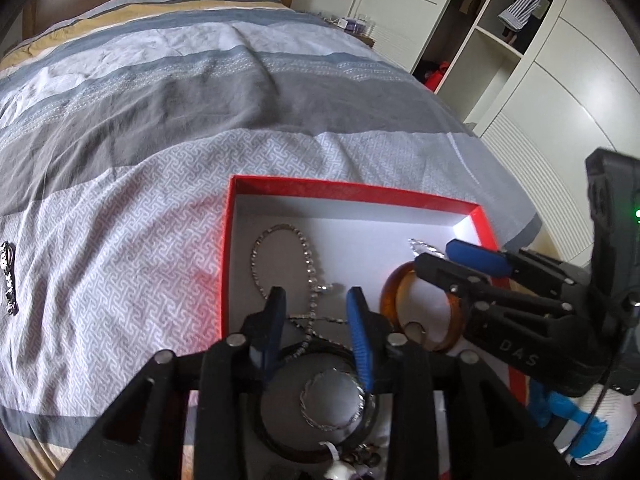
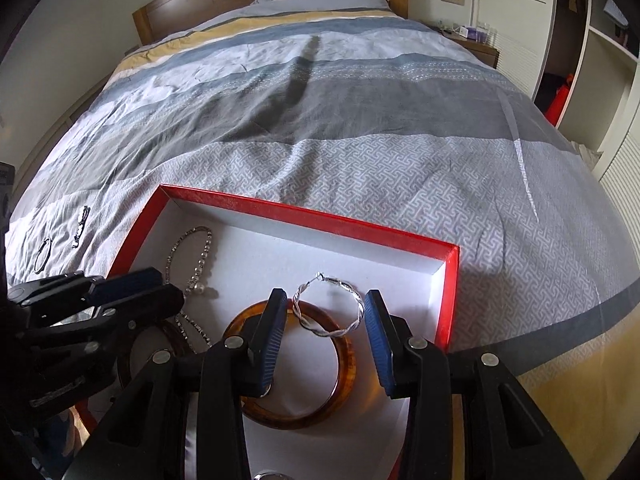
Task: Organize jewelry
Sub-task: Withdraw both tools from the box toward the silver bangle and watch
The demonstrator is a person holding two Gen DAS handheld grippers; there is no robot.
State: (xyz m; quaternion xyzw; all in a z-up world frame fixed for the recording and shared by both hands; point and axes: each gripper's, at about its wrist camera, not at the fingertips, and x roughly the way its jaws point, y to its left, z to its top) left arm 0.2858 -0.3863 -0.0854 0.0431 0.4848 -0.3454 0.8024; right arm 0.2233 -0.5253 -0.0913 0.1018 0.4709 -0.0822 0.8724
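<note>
Jewelry in the red box (image 2: pixel 451 292) on the bed (image 2: pixel 360 120).
Twisted hoop (image 2: pixel 330 307) overlaps the amber bangle (image 2: pixel 347 364); chain (image 2: pixel 200 256) lies left. Right fingers (image 2: pixel 376 344) spread wide, empty, around the hoop; left fingers (image 1: pixel 360 332) parted, empty, above a dark bangle (image 1: pixel 280 440).

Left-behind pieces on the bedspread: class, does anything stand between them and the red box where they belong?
Nothing visible does. The thin ring and the dark clasp piece lie on bare bedspread left of the red box; only its low wall must be cleared. Both hand-held grippers hover over the box.
</note>
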